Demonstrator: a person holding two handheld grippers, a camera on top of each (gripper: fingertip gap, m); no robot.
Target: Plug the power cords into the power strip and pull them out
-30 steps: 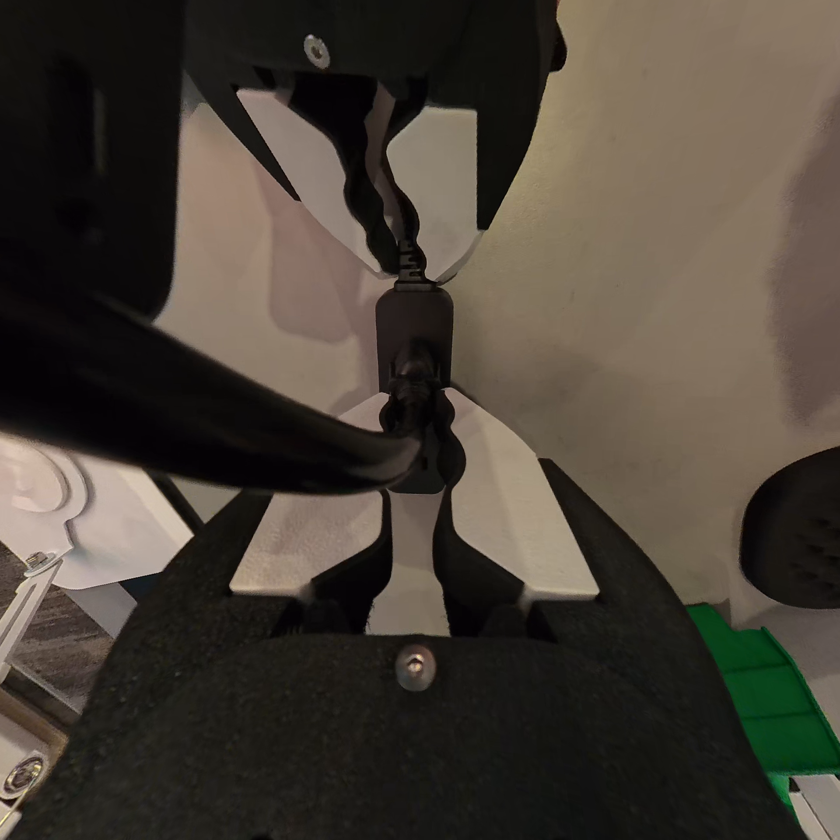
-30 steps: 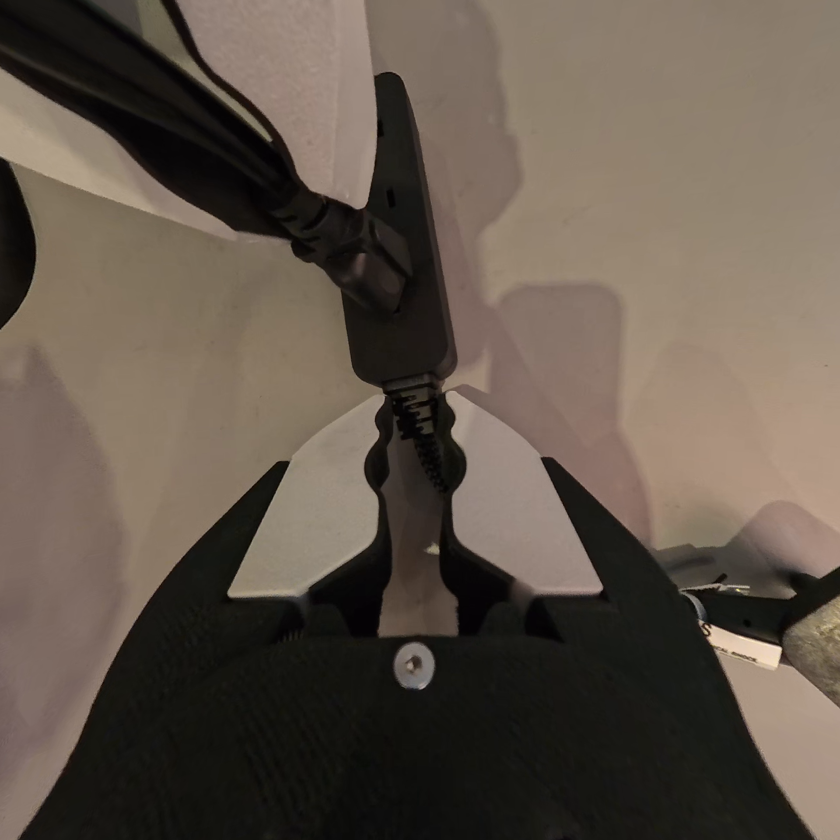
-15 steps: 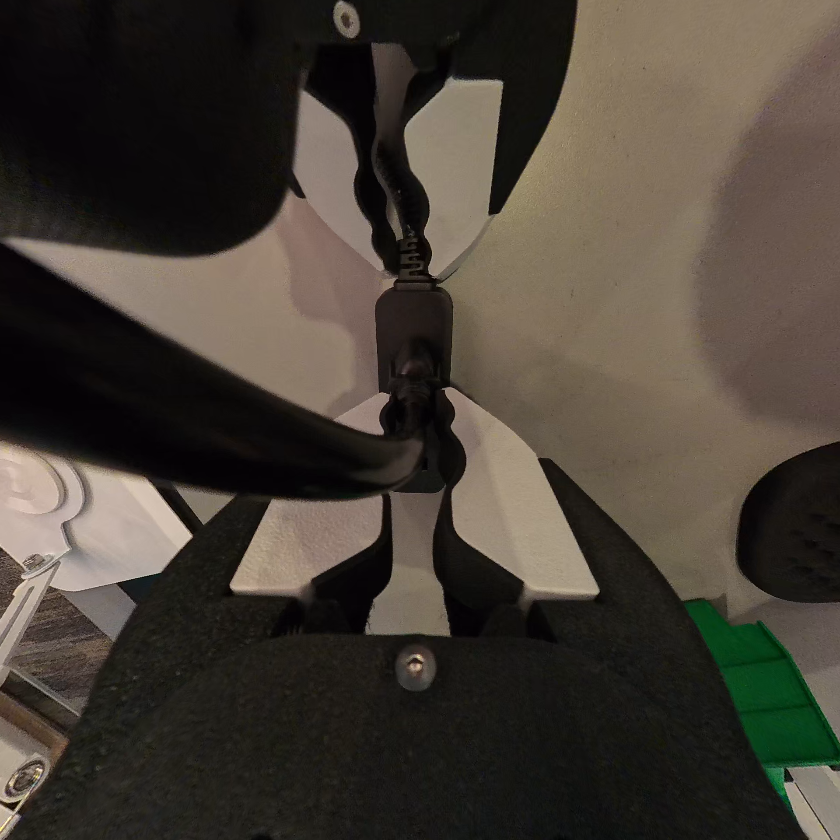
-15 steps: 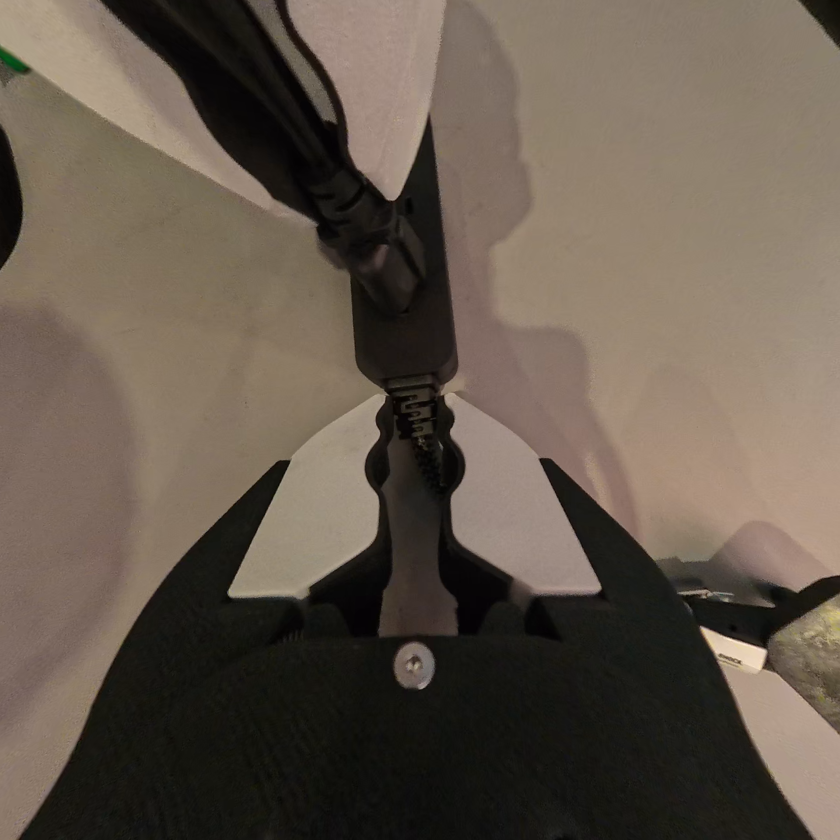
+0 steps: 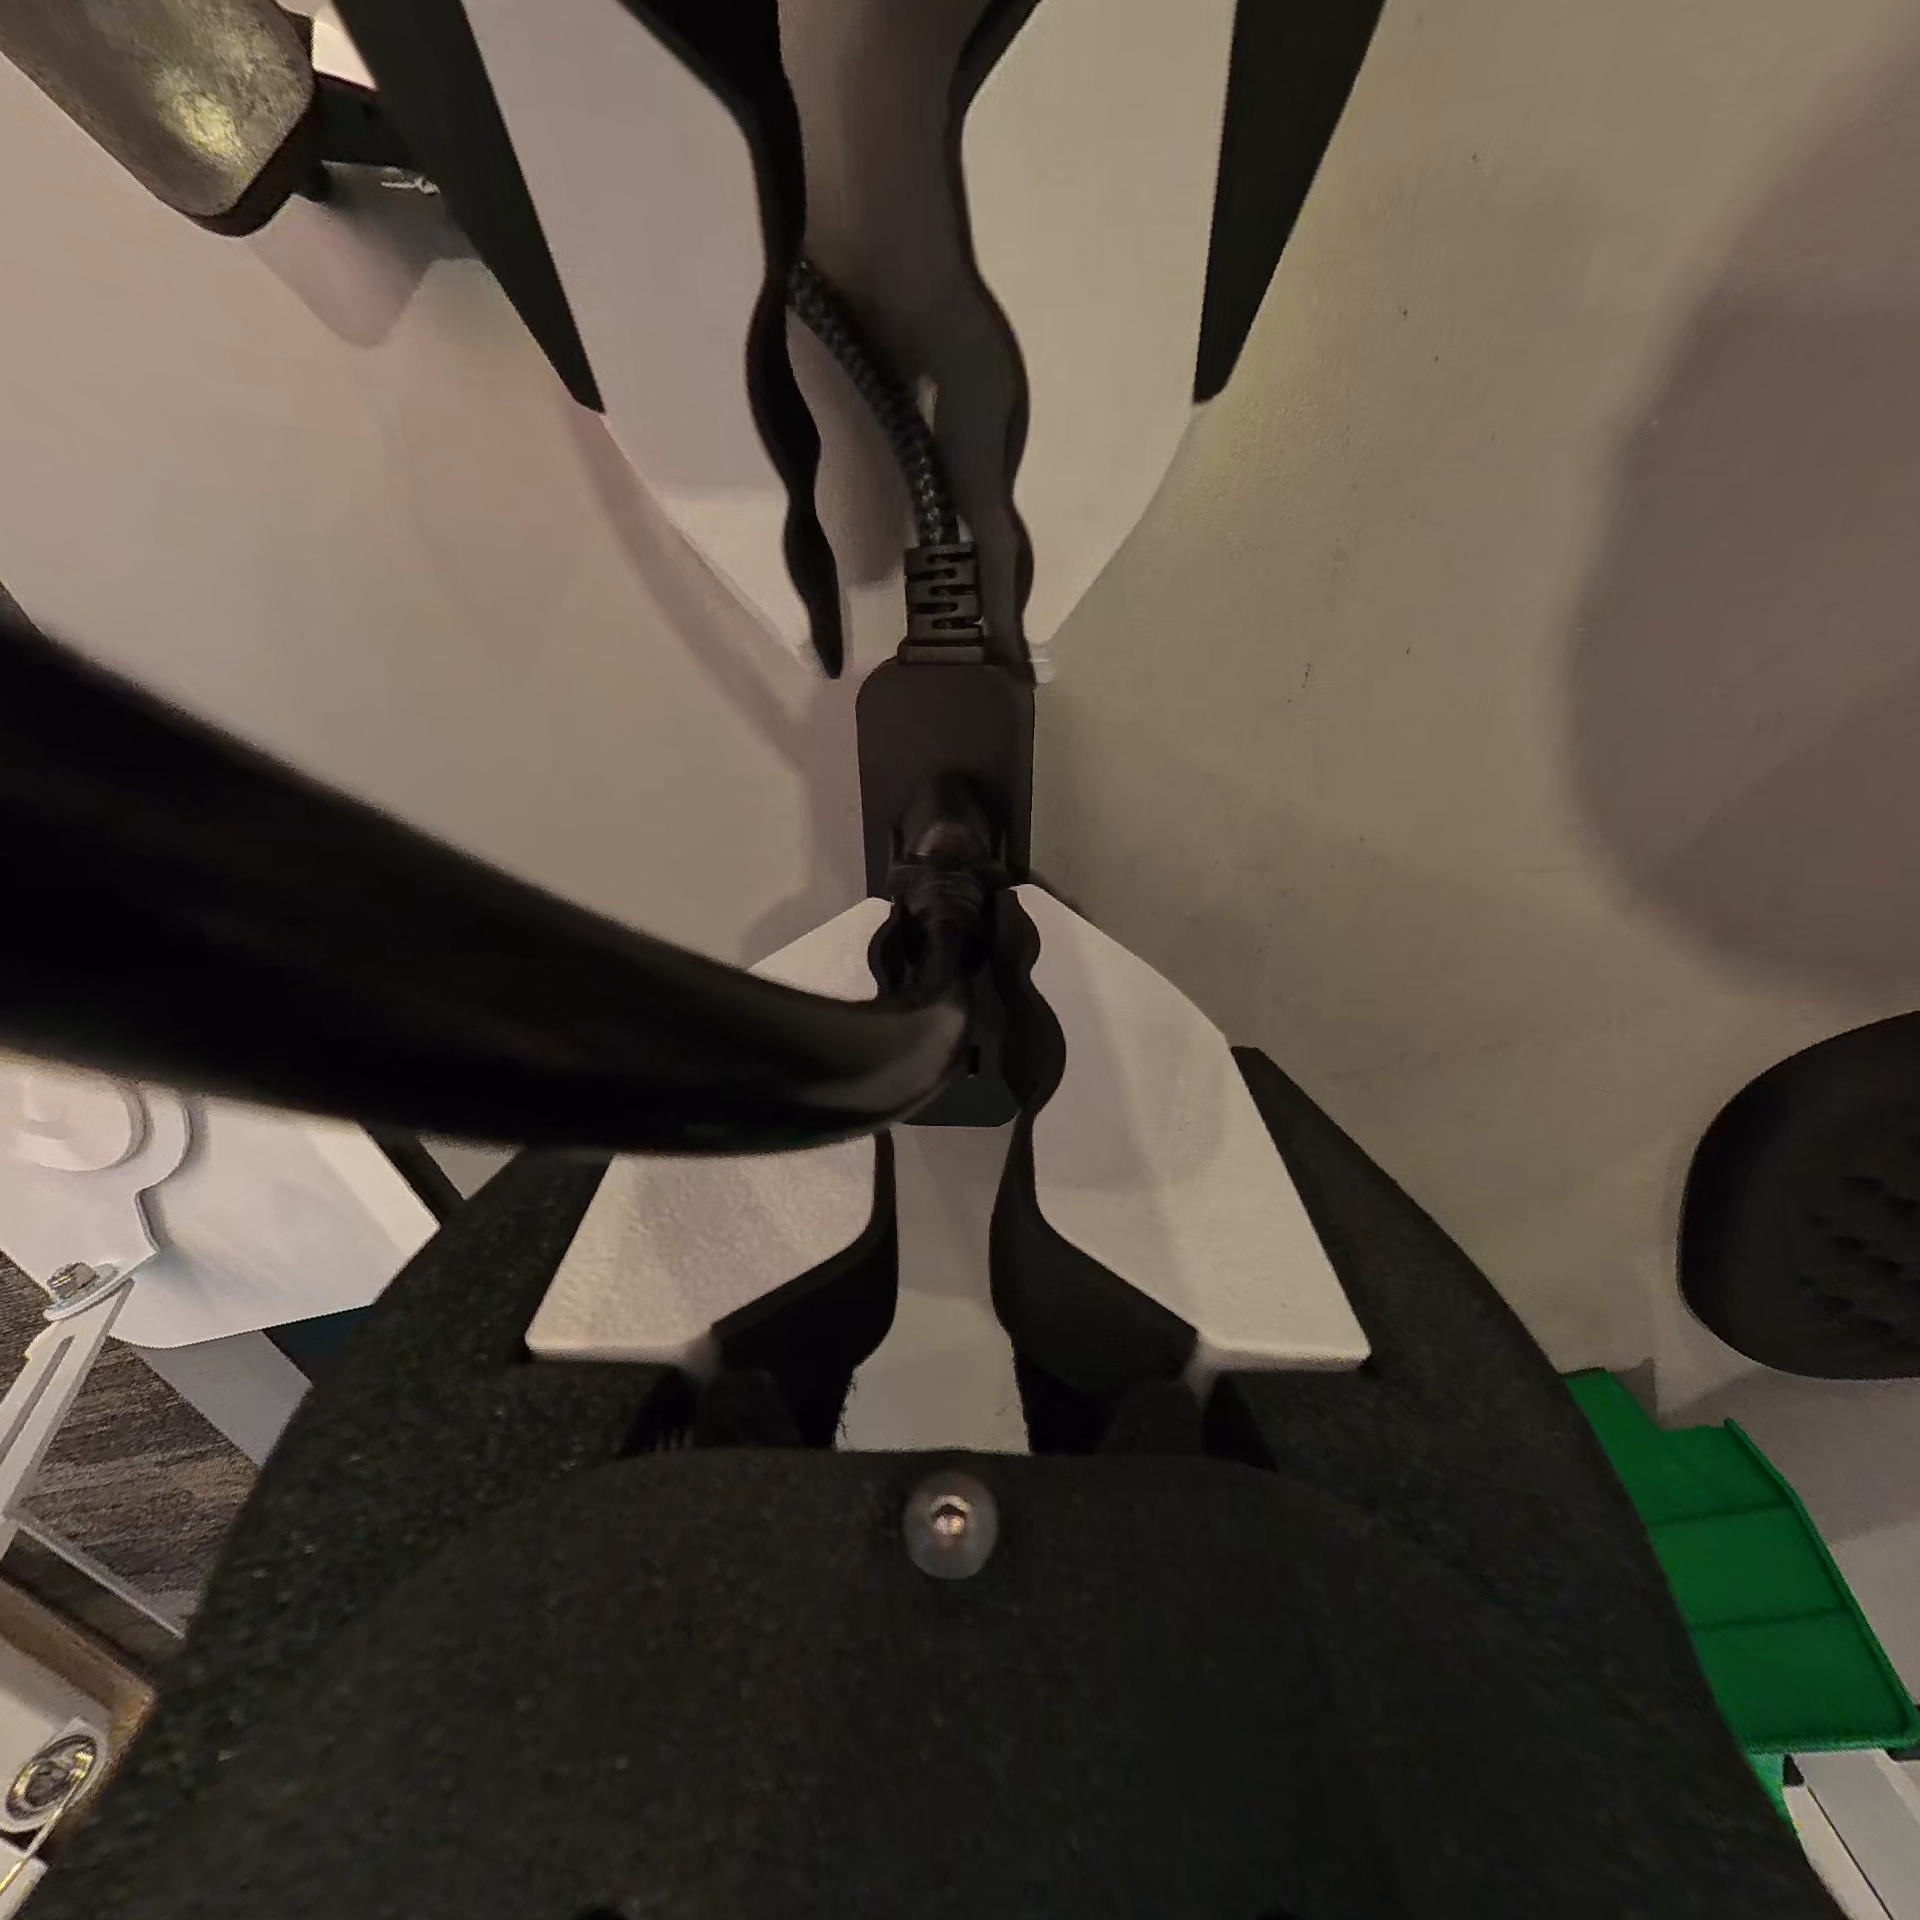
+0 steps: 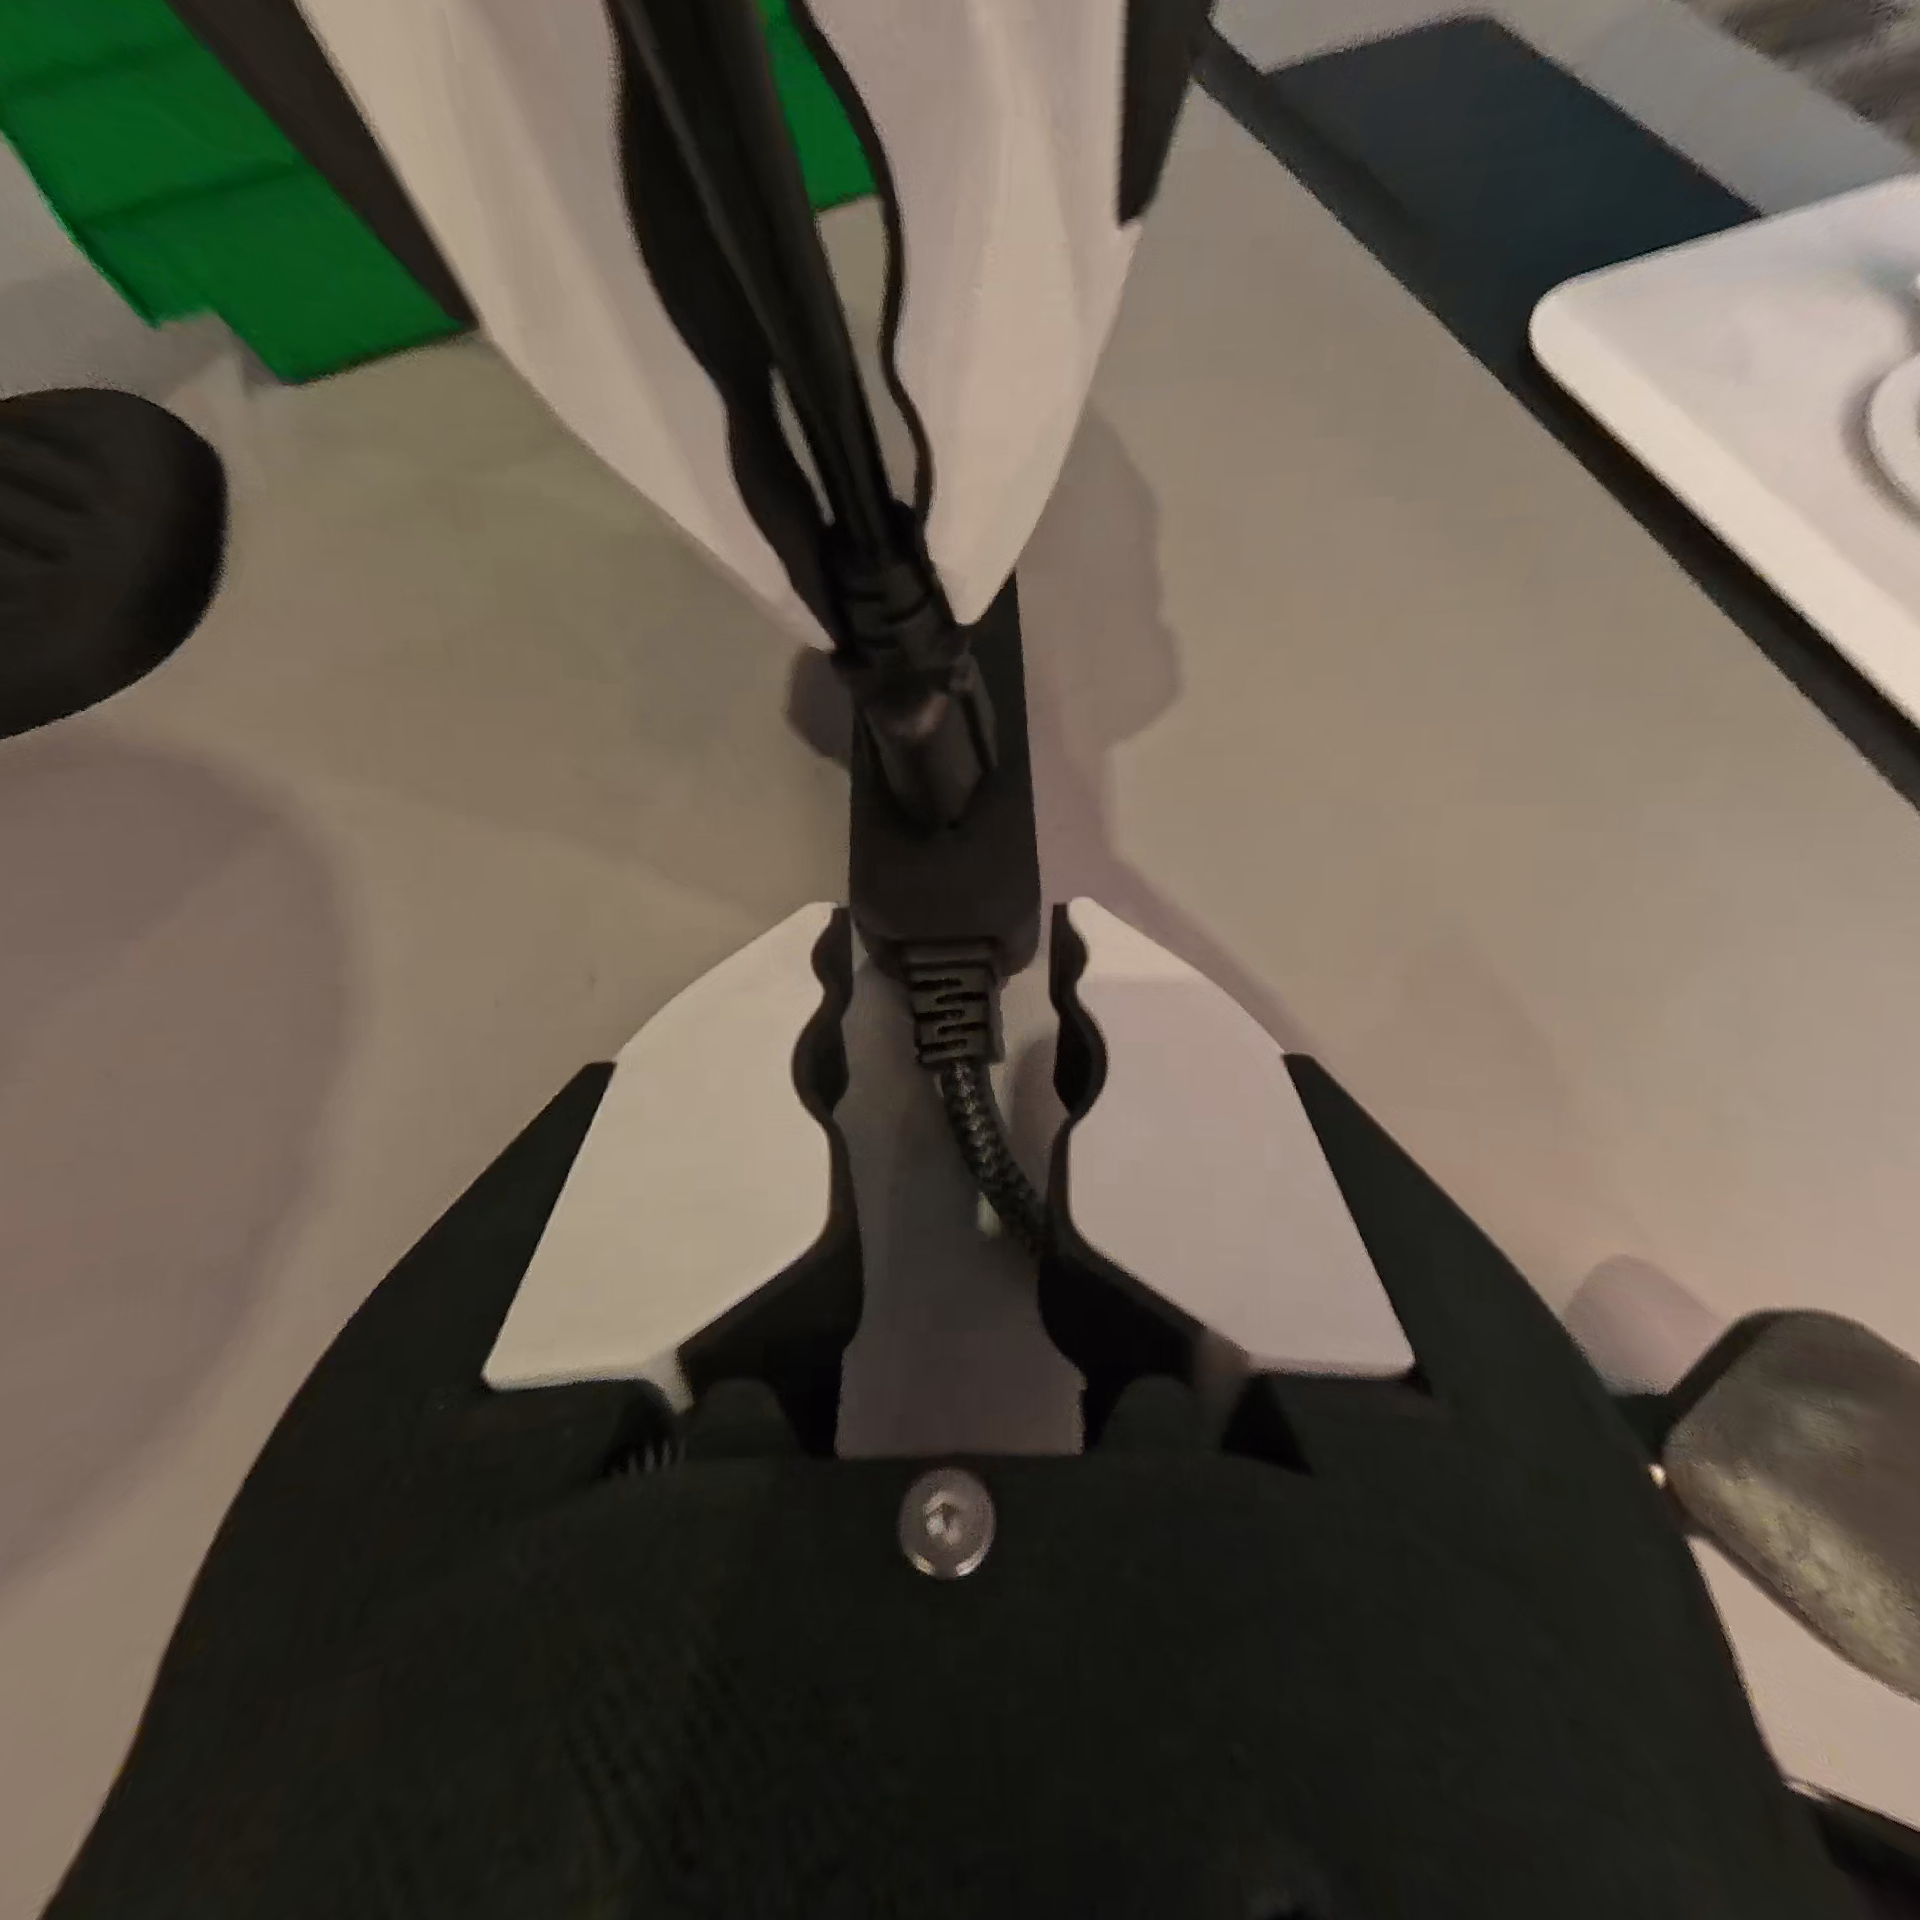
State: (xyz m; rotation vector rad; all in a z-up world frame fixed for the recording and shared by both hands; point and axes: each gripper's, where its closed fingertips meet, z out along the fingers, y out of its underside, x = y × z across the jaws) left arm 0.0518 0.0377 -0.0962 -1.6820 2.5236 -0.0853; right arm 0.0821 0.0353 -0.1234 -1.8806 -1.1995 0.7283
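Two grippers are meeting end to end over one slim black plastic power strip [image 5: 945,764] lying on the pale tabletop [image 5: 1403,623].

One thick black power cord plug [image 6: 920,717] is sitting in the strip; rigid and light, it is probably best pinched at its moulded body, since the braided strip cable [image 6: 987,1153] is flexing. The left gripper [image 5: 951,997] is clamping the thick cord at the plug, while the right gripper [image 6: 945,966] is standing apart, straddling the strip's cable end.

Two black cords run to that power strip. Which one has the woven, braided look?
The braided cord leaving the strip's end, lying loose between the open right claw. The other, a smooth thick cord, is plugged into the power strip and pinched by the left claw.
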